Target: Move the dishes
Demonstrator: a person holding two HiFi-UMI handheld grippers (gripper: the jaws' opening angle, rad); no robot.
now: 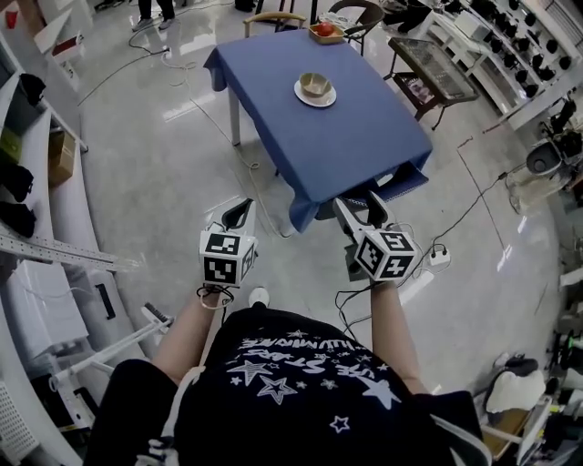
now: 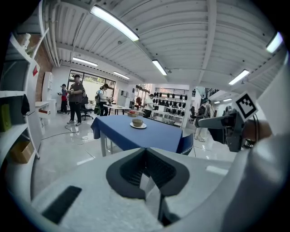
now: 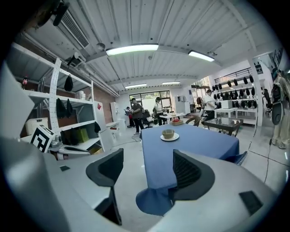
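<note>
So the dishes: a tan bowl point(image 1: 315, 83) sits on a white plate point(image 1: 314, 100), and the pair is on the blue table point(image 1: 351, 136), past the middle of the top, toward the end away from the person. Nothing is touching them. At that far end of the table there's also a small tray point(image 1: 326, 33) with something red in it; can't tell what exactly. The blue cloth hangs over the table edges and droops lowest at the near corner.

Both grippers are off the table, held in the air just short of its near end and pointing toward it. The left gripper point(image 1: 239, 211) is out past the table's near left corner, over bare floor. Its jaws are pressed together with nothing in them. The right gripper point(image 1: 358, 205) is right in front of the near edge. Its jaws are spread wide and empty, and looking along them you see the drooping cloth corner in the gap, with the bowl and plate further up the table. Both grippers are well apart from the dishes.

Around the table: a wooden chair point(image 1: 273, 18) at the far end, a dark low side table point(image 1: 433, 68) off its right side, white shelving point(image 1: 36, 182) well off to its left, and a white power strip point(image 1: 439, 258) on the floor near its near right corner. A few people point(image 2: 76, 97) stand well beyond the far end.
</note>
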